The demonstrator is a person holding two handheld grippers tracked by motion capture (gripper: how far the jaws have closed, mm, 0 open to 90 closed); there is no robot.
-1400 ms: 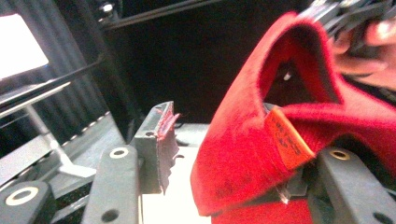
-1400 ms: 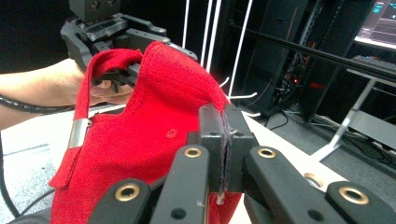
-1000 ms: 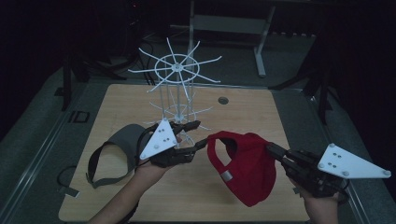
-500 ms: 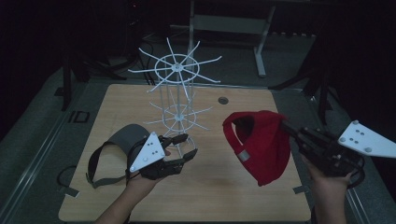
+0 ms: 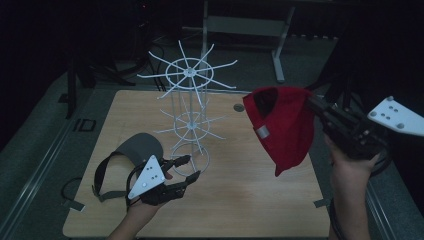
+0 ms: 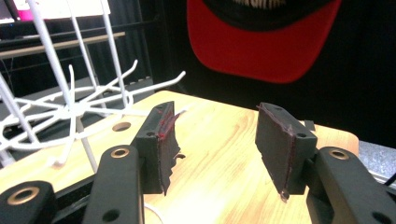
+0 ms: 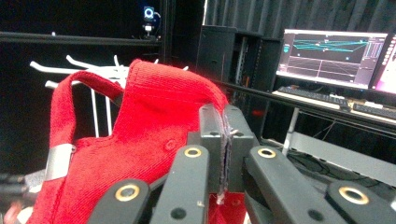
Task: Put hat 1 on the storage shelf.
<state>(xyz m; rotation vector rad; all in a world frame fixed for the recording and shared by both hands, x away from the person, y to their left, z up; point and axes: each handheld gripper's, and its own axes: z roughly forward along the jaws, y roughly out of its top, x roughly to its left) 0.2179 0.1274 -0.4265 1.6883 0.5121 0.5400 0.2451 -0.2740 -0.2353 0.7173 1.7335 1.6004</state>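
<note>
A red cap (image 5: 285, 125) hangs in the air at the right, level with the top ring of the white wire rack (image 5: 187, 102). My right gripper (image 5: 320, 107) is shut on the cap's fabric (image 7: 154, 135), jaws pressed together on a fold. My left gripper (image 5: 187, 167) hovers low over the wooden table (image 5: 240, 200) near the rack's base, open with nothing between its pads (image 6: 163, 140). In the left gripper view the cap's red brim (image 6: 261, 42) shows above and the rack's lower arms (image 6: 70, 109) reach in at the left. A grey visor (image 5: 132, 152) lies at the table's left.
A small round hole (image 5: 238, 107) sits in the tabletop behind the rack. A metal stand (image 5: 277, 45) is beyond the table's far edge. Monitors (image 7: 327, 58) glow in the right gripper view's background. The rack's prongs stick out all around.
My right gripper has lifted the red cap up and to the right, off the table. My left gripper let go of the cap, drew back toward the near left and now stands open.
</note>
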